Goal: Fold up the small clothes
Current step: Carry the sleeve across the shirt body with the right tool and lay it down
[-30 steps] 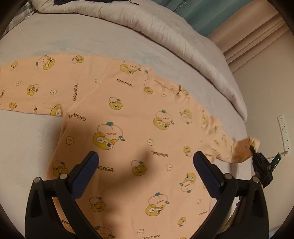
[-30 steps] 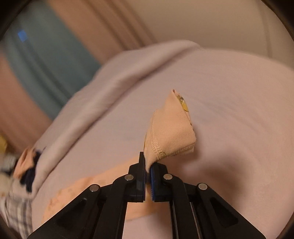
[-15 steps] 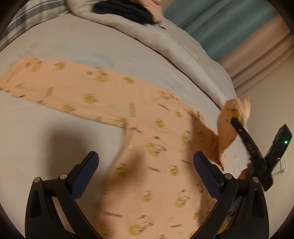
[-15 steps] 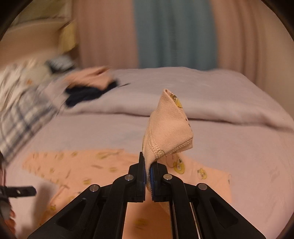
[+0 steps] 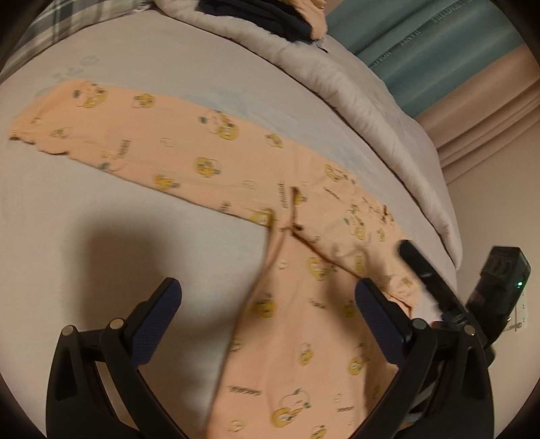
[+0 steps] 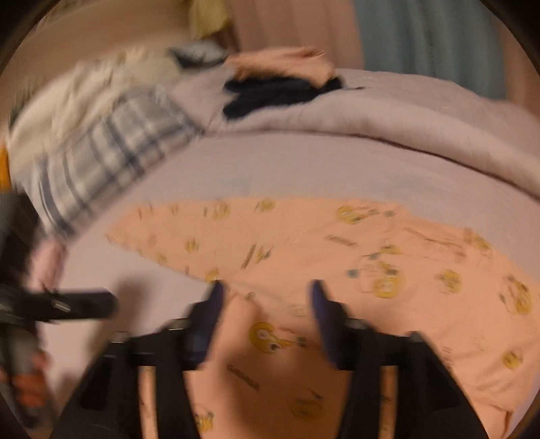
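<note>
Lying flat across the pale grey bed sheet, peach shirt printed with yellow cartoon figures; body running from lower centre of the left wrist frame up toward the middle. One long sleeve stretched out flat toward the upper left of that frame, long axis slanting from the armpit seam at centre up to the cuff near the left edge. Other sleeve folded in over the chest at right of centre, cuff end near the lower right, just beside the dark finger of the right gripper. Left gripper spread wide, pinching nothing, hovering over the side seam, blue pads either side of the body cloth. In the right wrist view, heavily blurred: right gripper likewise spread, folded cloth between its fingers but not clamped as far as can be told. Judging from this: outstretched sleeve probably next, lying up and to the left of the left gripper, so nearer that one; reach along the sleeve's axis to the cuff, then carry back across the chest. Beyond: rumpled duvet along the top, dark folded clothes on it, plaid pillow, teal curtain at upper right.
</note>
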The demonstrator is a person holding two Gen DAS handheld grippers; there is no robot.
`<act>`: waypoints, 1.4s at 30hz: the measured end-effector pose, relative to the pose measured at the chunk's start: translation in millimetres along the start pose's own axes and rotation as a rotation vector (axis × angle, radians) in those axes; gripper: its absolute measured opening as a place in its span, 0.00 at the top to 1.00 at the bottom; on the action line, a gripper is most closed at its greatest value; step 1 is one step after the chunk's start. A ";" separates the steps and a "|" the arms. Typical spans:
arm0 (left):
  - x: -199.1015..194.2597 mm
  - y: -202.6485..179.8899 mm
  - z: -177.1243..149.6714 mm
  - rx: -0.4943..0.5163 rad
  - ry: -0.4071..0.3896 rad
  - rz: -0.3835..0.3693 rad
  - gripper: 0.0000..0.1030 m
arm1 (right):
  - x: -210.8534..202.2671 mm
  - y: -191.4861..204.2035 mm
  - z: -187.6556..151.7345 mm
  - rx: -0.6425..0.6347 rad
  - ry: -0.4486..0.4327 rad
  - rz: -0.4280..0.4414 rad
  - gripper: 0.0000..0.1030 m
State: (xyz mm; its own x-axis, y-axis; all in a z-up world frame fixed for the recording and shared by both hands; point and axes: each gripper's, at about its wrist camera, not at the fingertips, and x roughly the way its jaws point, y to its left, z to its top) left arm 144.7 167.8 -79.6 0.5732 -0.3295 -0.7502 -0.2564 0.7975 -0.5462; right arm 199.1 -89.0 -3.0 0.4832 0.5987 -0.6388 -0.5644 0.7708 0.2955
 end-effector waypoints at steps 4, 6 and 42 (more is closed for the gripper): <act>16.6 -31.4 8.1 0.045 0.013 -0.073 0.00 | -40.3 -58.8 0.0 0.099 -0.062 -0.151 0.40; 29.6 -55.4 15.4 0.085 0.018 -0.121 0.00 | -55.5 -100.1 -6.3 0.210 -0.065 -0.197 0.41; -56.1 216.2 67.4 -0.623 -0.308 -0.141 0.01 | -32.5 -9.8 -65.2 0.004 0.136 -0.204 0.48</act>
State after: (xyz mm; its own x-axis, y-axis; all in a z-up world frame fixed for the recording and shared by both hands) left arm 109.5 392.8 -130.5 0.8044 -0.1766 -0.5673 -0.5083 0.2900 -0.8109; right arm 145.3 -130.3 -31.5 0.4919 0.3959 -0.7755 -0.4615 0.8738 0.1533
